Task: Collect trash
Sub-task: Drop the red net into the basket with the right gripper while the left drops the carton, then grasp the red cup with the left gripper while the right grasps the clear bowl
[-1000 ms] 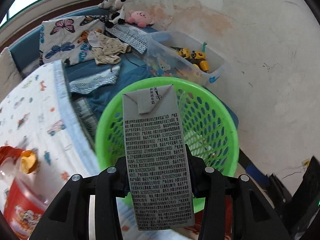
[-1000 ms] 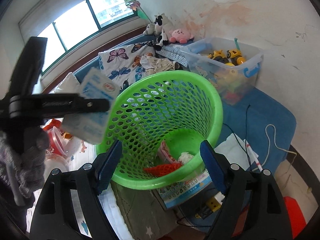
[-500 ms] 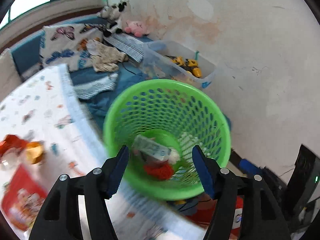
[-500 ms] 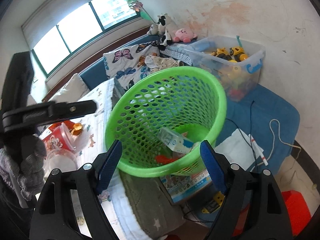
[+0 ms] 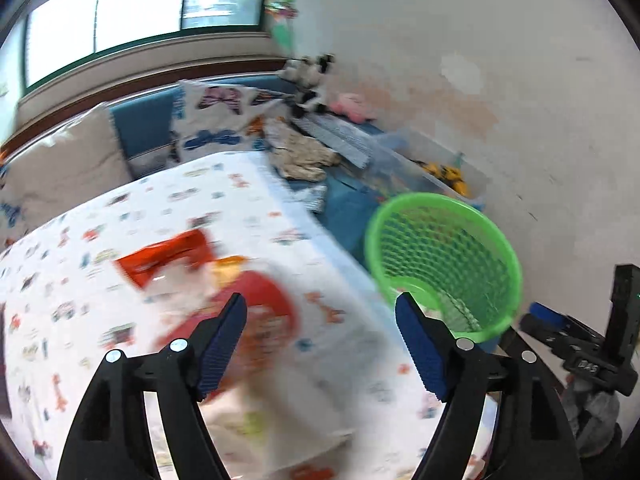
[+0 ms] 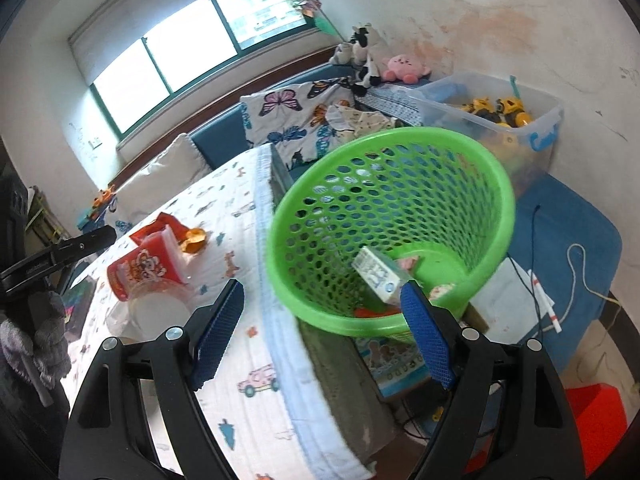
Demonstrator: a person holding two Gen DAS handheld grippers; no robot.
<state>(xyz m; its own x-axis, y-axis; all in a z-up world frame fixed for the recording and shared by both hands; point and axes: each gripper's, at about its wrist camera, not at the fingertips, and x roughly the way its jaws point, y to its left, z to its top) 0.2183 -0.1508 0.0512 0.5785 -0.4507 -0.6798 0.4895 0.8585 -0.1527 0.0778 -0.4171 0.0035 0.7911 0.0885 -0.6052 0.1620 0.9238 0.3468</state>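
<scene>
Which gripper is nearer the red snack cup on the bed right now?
Left. The left gripper hangs right over the red snack cup; the right gripper sits off beside it, toward the green basket.

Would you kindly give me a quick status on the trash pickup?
Left tool opening, empty. Right tool open, empty. Carton in green basket; red cup and wrappers left on bed. Path clear.

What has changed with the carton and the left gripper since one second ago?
The left gripper let go of the carton, which now lies in the basket; its jaws are opening, empty, and it swung back over the bed. The right gripper stayed open and empty.
</scene>
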